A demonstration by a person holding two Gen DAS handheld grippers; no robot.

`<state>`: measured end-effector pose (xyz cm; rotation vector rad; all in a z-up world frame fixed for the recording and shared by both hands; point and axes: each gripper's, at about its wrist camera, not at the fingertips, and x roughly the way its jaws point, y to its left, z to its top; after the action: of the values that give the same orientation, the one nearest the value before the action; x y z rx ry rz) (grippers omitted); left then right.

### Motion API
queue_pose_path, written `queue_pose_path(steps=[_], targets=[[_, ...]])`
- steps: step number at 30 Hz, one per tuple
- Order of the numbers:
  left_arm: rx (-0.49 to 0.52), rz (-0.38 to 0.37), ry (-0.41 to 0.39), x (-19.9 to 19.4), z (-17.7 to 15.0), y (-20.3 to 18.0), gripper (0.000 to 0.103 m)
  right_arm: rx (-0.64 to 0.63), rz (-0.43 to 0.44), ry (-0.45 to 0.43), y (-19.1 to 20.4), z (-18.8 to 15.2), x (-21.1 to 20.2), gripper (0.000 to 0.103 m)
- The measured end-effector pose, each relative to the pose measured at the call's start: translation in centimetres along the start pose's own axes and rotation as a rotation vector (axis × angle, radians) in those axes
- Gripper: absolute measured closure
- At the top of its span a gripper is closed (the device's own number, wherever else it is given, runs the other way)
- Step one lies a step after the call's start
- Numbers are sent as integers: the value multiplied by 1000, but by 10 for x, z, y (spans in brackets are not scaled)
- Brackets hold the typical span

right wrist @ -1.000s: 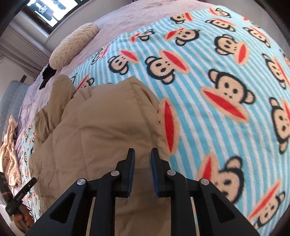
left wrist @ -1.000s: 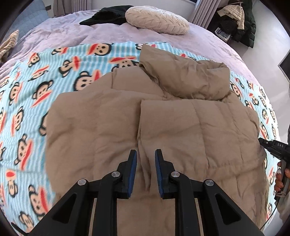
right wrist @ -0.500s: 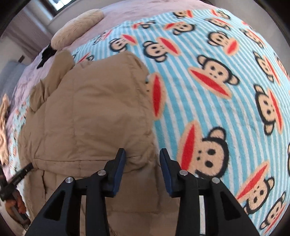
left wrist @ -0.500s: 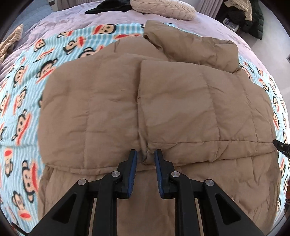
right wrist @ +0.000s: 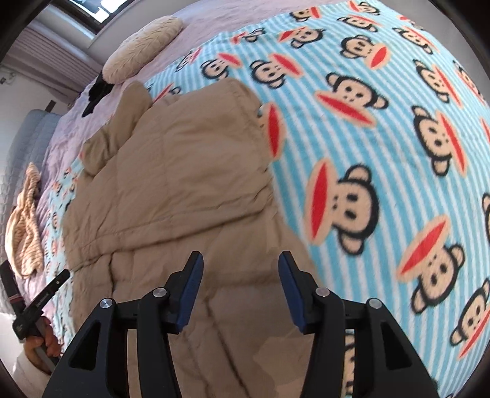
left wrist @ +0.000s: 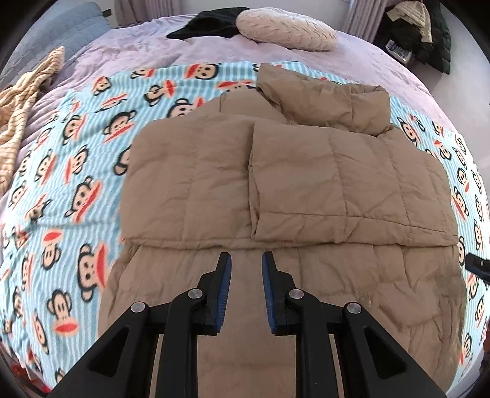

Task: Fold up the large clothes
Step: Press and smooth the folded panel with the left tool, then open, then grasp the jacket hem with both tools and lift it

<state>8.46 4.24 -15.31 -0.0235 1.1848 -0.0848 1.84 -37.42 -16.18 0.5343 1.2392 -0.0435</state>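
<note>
Lying at the far left of the left wrist view, a striped beige garment is seen crumpled on the lilac bed cover, its lower part cut off by the frame edge. Next to it the monkey-print blanket is spread over the bed. On the blanket the tan puffer jacket is laid flat, partly folded: an upper layer is doubled over the lower part, and a sleeve or collar piece (which of the two cannot be told) is heaped at its far end. The near hem is hidden behind the left gripper, whose blue-padded fingers are held a narrow gap apart with nothing between them, just above the jacket's lower panel. Beyond the jacket a black garment and a cream pillow are seen, and a dark pile of clothes at the upper right is too small to be made out. At the right edge only a black tip of the right gripper is visible.

In the right wrist view, the left gripper's handle and part of a hand are seen at the lower left, largely cut off. The jacket fills the centre; the right gripper's fingers are spread wide over its blurred near corner, gripping nothing. The blanket fills the right side.
</note>
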Motion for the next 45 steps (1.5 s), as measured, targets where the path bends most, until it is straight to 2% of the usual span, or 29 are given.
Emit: queue_pose_path(steps=[4, 5, 6, 7, 8, 9, 15, 18, 21, 27, 28, 32, 34, 36, 40, 45], targets=[[-33, -1, 0, -11, -14, 0, 81, 6, 39, 32, 4, -9, 0, 46], [-36, 1, 5, -13, -18, 0, 72, 5, 44, 38, 5, -10, 1, 46], [-37, 8, 14, -14, -23, 0, 54, 2, 50, 44, 5, -13, 1, 46], [-42, 22, 18, -16, -27, 0, 8, -2, 57, 51, 6, -15, 1, 46], [-52, 39, -5, -21, -32, 0, 0, -5, 61, 57, 7, -16, 1, 46], [-55, 35, -17, -26, -37, -1, 0, -9, 66, 62, 8, -19, 1, 46], [-102, 39, 25, -30, -60, 0, 0, -23, 89, 95, 11, -34, 5, 45], [-115, 47, 48, -33, -73, 1, 0, -24, 117, 104, 14, -43, 2, 17], [-117, 60, 79, -35, -85, 0, 0, -32, 140, 100, 19, -54, -5, 9], [-108, 65, 123, -40, -108, 5, 0, 4, 204, 82, 19, -81, -20, 5], [-104, 70, 124, -43, -111, 7, 0, 9, 212, 80, 20, -87, -22, 0], [-78, 71, 132, -56, -128, 17, 0, 30, 249, 94, 26, -114, -31, 0], [-71, 76, 124, -62, -136, 24, 0, 34, 240, 104, 29, -127, -34, 0], [-74, 72, 128, -68, -144, 35, 0, 66, 226, 98, 29, -142, -39, 0], [-104, 55, 146, -74, -163, 60, 0, 189, 264, 101, 17, -169, -45, 0], [-221, -113, 170, -86, -190, 104, 0, 318, 289, 111, -1, -199, -52, 0]])
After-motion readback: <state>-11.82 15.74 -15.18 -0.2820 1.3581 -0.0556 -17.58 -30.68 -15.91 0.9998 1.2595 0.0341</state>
